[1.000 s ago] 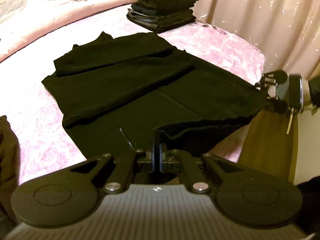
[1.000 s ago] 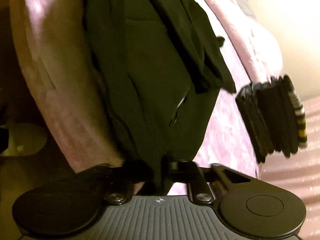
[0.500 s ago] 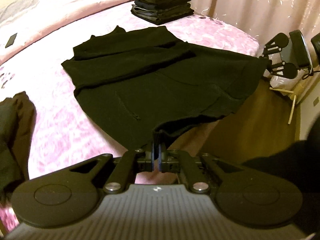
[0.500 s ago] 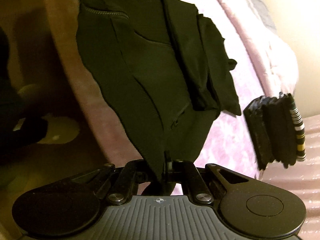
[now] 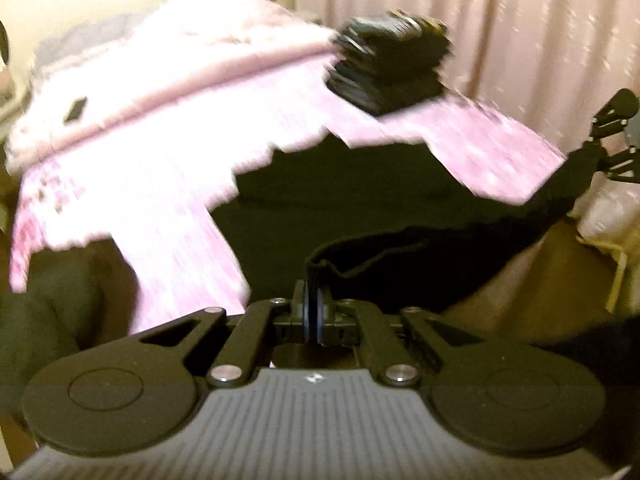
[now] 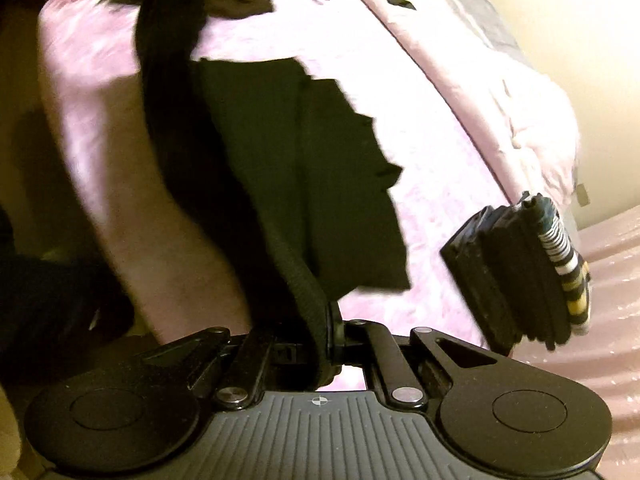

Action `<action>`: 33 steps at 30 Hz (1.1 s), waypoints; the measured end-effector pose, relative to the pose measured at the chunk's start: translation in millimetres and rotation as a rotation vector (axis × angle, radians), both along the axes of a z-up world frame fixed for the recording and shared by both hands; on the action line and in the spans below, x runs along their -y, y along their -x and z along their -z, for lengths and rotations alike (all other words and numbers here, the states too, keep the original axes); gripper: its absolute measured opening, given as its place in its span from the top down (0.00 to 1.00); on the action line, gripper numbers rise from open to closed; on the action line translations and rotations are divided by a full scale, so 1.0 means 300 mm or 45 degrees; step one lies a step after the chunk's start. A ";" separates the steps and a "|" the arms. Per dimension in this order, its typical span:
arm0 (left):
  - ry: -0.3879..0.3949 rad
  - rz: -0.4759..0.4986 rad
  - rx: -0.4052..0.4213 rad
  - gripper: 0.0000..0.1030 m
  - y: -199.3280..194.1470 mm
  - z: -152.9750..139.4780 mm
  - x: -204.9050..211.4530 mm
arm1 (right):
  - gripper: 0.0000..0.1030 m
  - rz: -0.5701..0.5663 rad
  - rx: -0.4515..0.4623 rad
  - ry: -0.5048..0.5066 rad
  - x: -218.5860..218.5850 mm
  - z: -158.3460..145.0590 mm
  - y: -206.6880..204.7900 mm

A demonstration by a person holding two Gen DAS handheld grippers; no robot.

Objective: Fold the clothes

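1. Both views are smeared by motion blur, so the weave, seams and any zip of the black garment (image 5: 360, 208) cannot be made out. In the left wrist view its edges against the bedspread look jagged.
2. At the lower left of the left wrist view a second dark cloth (image 5: 52, 296) is cut off by the frame edge; what it is cannot be told.
3. The bed (image 5: 168, 152) carries a pink patterned cover, with a paler quilt (image 5: 192, 28) towards the upper left. A small dark flat object (image 5: 76, 109) lies on the quilt; too small to identify.
4. A stack of folded clothes (image 5: 388, 68) sits on the bed at upper centre, well apart from the garment. Pink curtains (image 5: 520, 20) hang behind it, at upper right.
5. The garment lies on the bed at frame centre, its long axis running from the centre out to the right edge, its near hem lifted off the bed.
6. The left tool (image 5: 316, 312), at bottom centre, is closed tight on that hem.
7. The right tool (image 5: 612, 140), at the far right, pinches the hem's other end; the right wrist view shows the thick hem clamped between its fingers.
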State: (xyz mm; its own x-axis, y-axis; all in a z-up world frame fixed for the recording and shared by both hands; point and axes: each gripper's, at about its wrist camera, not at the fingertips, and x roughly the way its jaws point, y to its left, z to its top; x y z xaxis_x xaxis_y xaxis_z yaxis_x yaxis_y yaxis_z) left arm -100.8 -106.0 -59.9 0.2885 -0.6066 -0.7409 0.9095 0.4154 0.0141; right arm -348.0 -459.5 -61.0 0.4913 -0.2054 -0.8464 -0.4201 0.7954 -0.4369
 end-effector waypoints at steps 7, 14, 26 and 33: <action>-0.045 -0.122 -0.010 0.98 -0.459 0.036 0.392 | 0.97 0.079 -0.137 -0.313 0.452 0.116 -0.605; -0.194 -0.194 -0.060 0.98 -0.775 0.265 0.700 | 0.97 0.140 -0.254 -0.468 0.735 0.375 -1.034; -0.268 -0.255 -0.208 0.97 -1.096 0.655 0.858 | 0.63 0.575 -0.204 -0.695 0.904 0.683 -1.188; -0.276 -0.435 -0.184 0.93 -1.174 0.743 0.802 | 0.42 0.883 0.124 -0.604 0.859 0.614 -1.067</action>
